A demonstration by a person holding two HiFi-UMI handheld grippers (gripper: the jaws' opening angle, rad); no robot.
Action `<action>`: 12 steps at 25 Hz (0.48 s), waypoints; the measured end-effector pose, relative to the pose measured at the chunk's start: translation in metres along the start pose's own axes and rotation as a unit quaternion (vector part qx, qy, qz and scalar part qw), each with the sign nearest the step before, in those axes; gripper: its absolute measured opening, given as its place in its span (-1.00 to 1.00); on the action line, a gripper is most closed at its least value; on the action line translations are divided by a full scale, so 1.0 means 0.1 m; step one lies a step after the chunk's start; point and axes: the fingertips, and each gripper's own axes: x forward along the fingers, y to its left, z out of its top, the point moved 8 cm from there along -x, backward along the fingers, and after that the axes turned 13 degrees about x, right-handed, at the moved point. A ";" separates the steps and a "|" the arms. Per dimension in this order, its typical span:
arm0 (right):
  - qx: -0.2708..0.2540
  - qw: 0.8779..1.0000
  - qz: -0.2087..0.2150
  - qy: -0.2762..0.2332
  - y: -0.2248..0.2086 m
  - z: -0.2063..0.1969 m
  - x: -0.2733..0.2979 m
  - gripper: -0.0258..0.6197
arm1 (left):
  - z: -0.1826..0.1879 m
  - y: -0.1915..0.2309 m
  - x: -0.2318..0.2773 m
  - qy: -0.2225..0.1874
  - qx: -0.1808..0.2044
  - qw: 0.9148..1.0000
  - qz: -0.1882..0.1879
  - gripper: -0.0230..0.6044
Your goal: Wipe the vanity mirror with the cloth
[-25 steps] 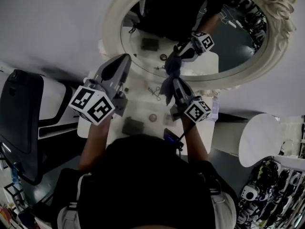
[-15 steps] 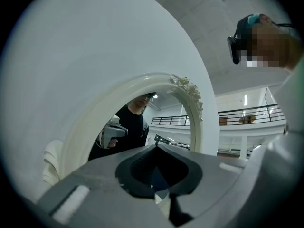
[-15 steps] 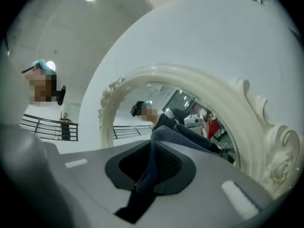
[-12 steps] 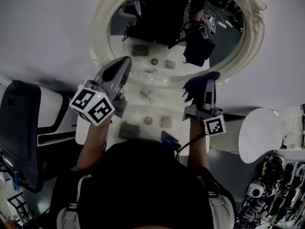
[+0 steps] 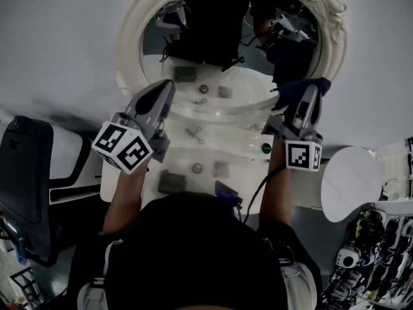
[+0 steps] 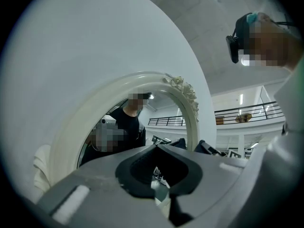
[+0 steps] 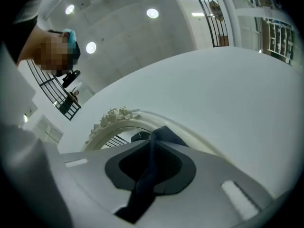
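Right hand-held gripper clamps a dark blue cloth at the vanity mirror's lower rim; left hand-held gripper closed, empty.

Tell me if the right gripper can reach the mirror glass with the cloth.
Probably yes: the right gripper, shut on the cloth, is at the mirror's lower right rim, with nothing between.

Round ceiling lamps give the light, flaring white overhead. The head view is dim and grey, its corners darkening and lines bowing toward the edges; a soft shadow lies on the wall left of the mirror. Both gripper views are fisheye circles ringed in black. The left claw and right claw blur near the lens; the cloth pinched in the right one reads near-black.
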 end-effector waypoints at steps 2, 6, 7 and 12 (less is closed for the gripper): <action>-0.022 1.000 -0.003 0.002 -0.03 -0.05 0.09 -0.81 | 0.00 0.02 0.00 0.001 0.001 1.000 0.004 -0.92; -0.052 0.999 -0.009 0.008 -0.12 -0.15 0.24 -0.81 | 0.01 0.06 0.03 0.004 -0.004 1.000 0.012 -0.92; -0.054 0.998 -0.009 0.008 -0.14 -0.16 0.28 -0.81 | 0.01 0.07 0.04 0.005 -0.004 1.000 0.013 -0.92; -0.067 0.998 -0.002 0.013 -0.10 -0.17 0.42 -0.81 | -0.01 0.11 0.02 0.005 -0.005 1.000 0.016 -0.92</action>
